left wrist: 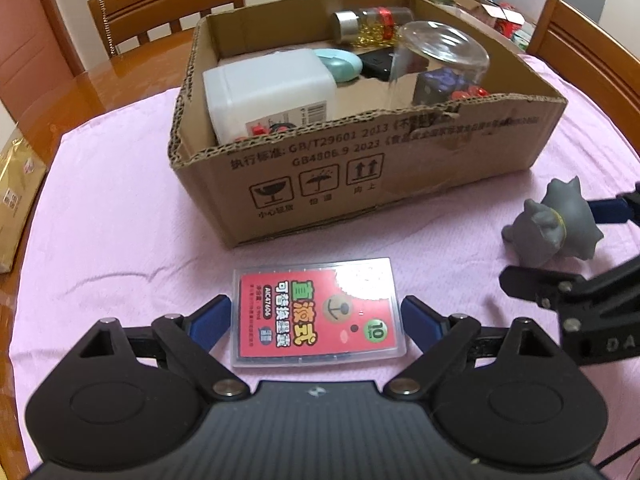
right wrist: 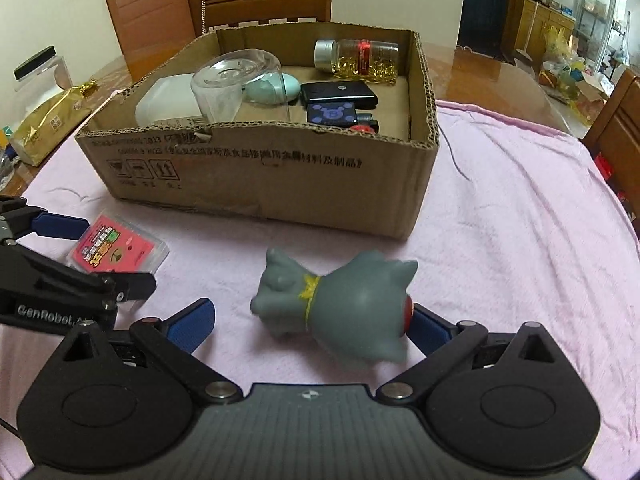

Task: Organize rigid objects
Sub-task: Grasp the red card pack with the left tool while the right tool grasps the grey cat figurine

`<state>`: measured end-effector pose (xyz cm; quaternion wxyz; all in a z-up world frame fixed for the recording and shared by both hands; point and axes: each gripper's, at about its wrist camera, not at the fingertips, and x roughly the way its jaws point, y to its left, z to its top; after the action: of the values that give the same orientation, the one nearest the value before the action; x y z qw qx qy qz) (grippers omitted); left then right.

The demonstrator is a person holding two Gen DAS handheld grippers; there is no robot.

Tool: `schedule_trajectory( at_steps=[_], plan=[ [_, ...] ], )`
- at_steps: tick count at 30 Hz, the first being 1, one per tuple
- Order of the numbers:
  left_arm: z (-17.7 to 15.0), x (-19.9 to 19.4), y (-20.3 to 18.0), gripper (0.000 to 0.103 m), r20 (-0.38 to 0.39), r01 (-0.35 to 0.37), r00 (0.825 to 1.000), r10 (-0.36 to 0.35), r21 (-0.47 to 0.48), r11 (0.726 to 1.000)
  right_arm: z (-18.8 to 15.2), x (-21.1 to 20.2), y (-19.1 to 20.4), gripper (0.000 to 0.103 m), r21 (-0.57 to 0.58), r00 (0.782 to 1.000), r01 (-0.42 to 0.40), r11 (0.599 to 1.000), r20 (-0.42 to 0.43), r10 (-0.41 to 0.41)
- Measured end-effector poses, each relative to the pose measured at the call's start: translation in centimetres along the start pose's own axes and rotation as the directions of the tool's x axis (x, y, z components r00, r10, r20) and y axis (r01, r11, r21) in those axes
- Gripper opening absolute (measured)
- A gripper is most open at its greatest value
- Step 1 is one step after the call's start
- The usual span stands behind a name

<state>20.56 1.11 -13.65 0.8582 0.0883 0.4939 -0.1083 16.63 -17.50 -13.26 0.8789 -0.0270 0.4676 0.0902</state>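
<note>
A clear plastic case with a red label point(left wrist: 316, 314) lies flat on the pink cloth, between the open blue fingers of my left gripper point(left wrist: 318, 320); the pads stand just beside its edges. It also shows in the right wrist view point(right wrist: 118, 250). A grey toy figure point(right wrist: 340, 304) lies on its side between the open fingers of my right gripper point(right wrist: 312, 320); the right pad is at its red end, the left pad is apart. The toy also shows in the left wrist view point(left wrist: 554, 226). A cardboard box point(left wrist: 360, 184) behind holds several objects.
In the box point(right wrist: 260, 184) lie a white plastic container point(left wrist: 268, 92), an upturned clear glass point(right wrist: 232, 84), a jar with a silver cap point(right wrist: 356, 56), a teal oval case point(right wrist: 276, 88) and dark small boxes. Wooden chairs point(left wrist: 168, 4) stand around the table. A gold packet point(right wrist: 52, 120) lies left.
</note>
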Motion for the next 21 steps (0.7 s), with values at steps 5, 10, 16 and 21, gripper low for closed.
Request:
schedule_trajectory(
  at_steps=[5, 10, 16, 21],
  plan=[
    [0.3, 0.2, 0.4, 0.089, -0.011, 0.023, 1.0, -0.023, -0.005, 1.0, 0.5, 0.4, 0.4, 0.102, -0.009, 0.999, 0.031, 0.999, 0.009, -0.031],
    [0.4, 0.4, 0.4, 0.089, -0.021, 0.031, 0.999, -0.031, -0.001, 1.0, 1.1, 0.8, 0.7, 0.081, -0.021, 0.997, 0.072, 0.997, 0.008, -0.072],
    [0.5, -0.1, 0.5, 0.089, -0.036, 0.045, 0.998, -0.045, 0.005, 0.999, 1.4, 0.7, -0.2, 0.078, -0.011, 0.997, 0.079, 0.997, -0.009, -0.079],
    [0.9, -1.6, 0.7, 0.089, -0.039, 0.059, 0.998, -0.058, 0.027, 0.998, 1.5, 0.1, -0.4, 0.078, -0.047, 0.999, 0.038, 0.998, -0.019, -0.039]
  ],
)
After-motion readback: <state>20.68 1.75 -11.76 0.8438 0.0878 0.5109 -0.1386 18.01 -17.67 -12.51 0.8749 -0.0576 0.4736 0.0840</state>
